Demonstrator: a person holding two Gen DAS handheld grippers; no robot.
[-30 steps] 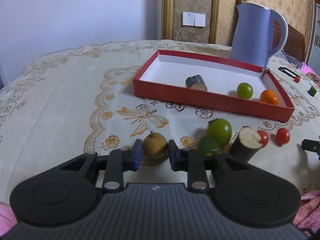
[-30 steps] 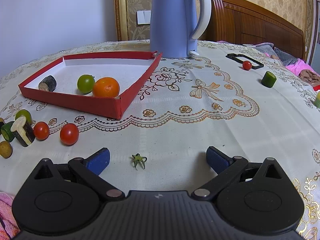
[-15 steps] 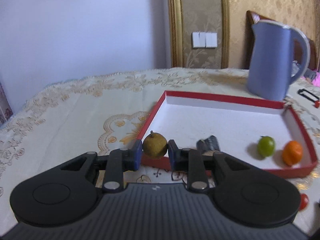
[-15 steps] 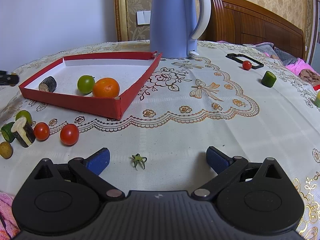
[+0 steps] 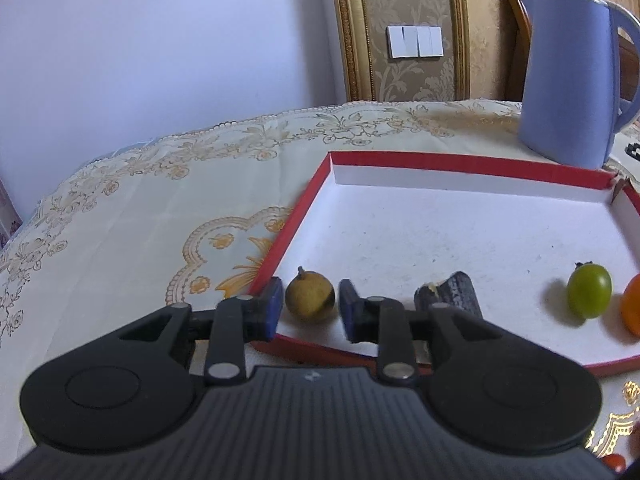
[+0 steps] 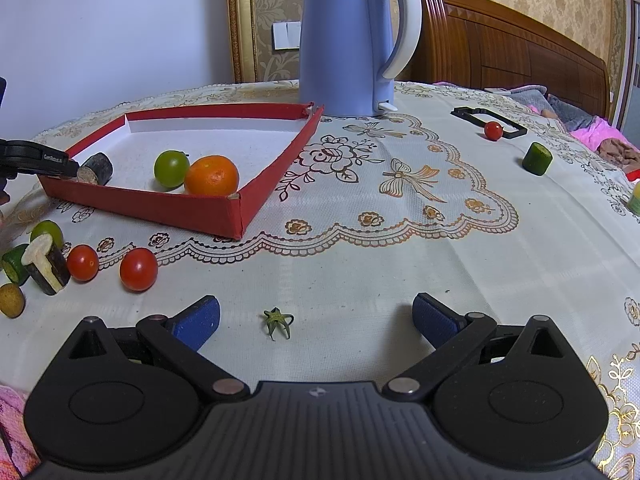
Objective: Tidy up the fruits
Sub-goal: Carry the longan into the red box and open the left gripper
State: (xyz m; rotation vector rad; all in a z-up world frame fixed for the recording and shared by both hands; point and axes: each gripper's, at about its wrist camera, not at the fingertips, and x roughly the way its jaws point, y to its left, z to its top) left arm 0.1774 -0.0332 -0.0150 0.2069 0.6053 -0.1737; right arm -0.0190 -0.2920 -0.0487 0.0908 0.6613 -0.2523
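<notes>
Gold-patterned wallpaper and a lilac wall back a table [image 6: 400, 240] under a cream embroidered cloth, on which a red tray [image 5: 472, 160] sits before a blue kettle [image 5: 568, 80]. What matters for the coming move is that the small brownish-yellow fruit [image 5: 310, 297] sits squarely between the pads of the left tongs [image 5: 309, 305], just over the tray's near left corner, inside the rim. The pads look narrowly parted with thin gaps either side, so whether they grip it I cannot tell; it may be resting on the tray floor. It is roundish, dull-skinned, with a short stem pointing up and away. A dark cut piece [image 5: 452, 296], a green fruit [image 5: 589, 295] and an orange [image 6: 211, 176] lie along the tray's near edge. The right tongs [image 6: 316, 316] hang wide open and empty, low over the table's near edge, well apart from the tray.
</notes>
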